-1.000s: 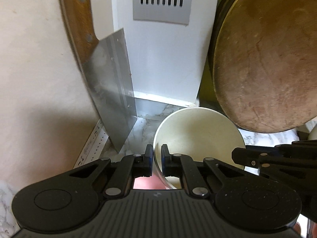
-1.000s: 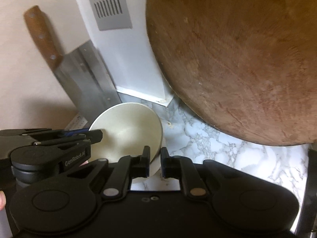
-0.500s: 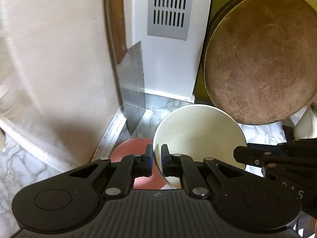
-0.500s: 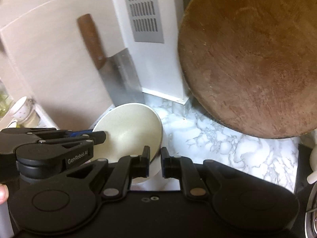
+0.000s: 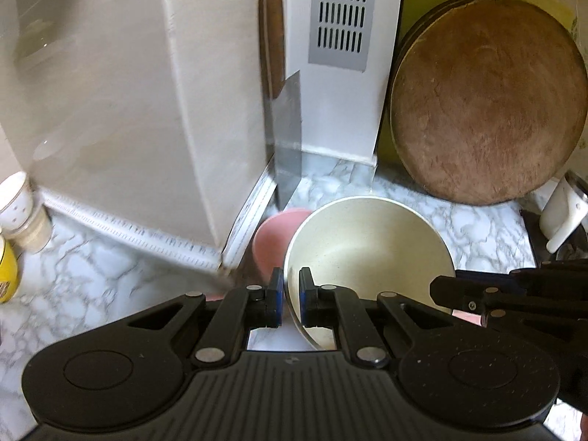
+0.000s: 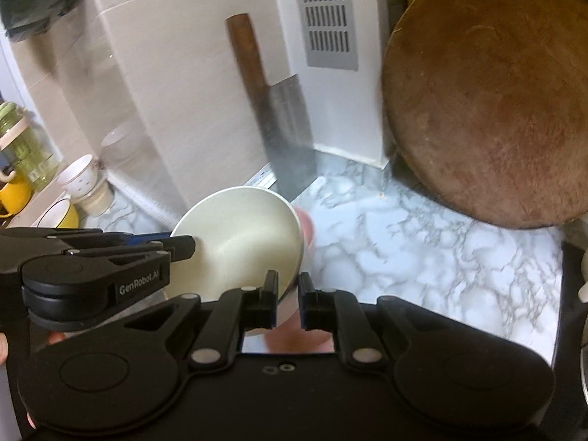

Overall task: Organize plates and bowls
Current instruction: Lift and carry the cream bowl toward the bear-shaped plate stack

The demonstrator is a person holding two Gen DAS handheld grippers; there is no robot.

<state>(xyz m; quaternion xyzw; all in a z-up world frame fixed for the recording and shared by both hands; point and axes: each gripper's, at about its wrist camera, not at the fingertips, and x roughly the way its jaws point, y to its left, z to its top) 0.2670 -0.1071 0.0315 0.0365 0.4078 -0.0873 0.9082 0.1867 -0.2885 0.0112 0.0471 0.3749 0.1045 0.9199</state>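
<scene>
Two hand-held grippers carry one cream bowl (image 5: 367, 250) above a marble tabletop (image 6: 422, 242). The left hand-held gripper (image 5: 287, 294) pinches the bowl's left rim; the right hand-held gripper (image 6: 283, 294) pinches the opposite rim. A pink dish (image 5: 275, 235) shows behind and beneath the bowl; whether it is being lifted too cannot be told. Nearby, a cleaver (image 5: 286, 139) leans on the wall and a round wooden board (image 5: 485, 99) stands upright. Uneven pull between the two thin rim grips could probably tip or drop the bowl.
</scene>
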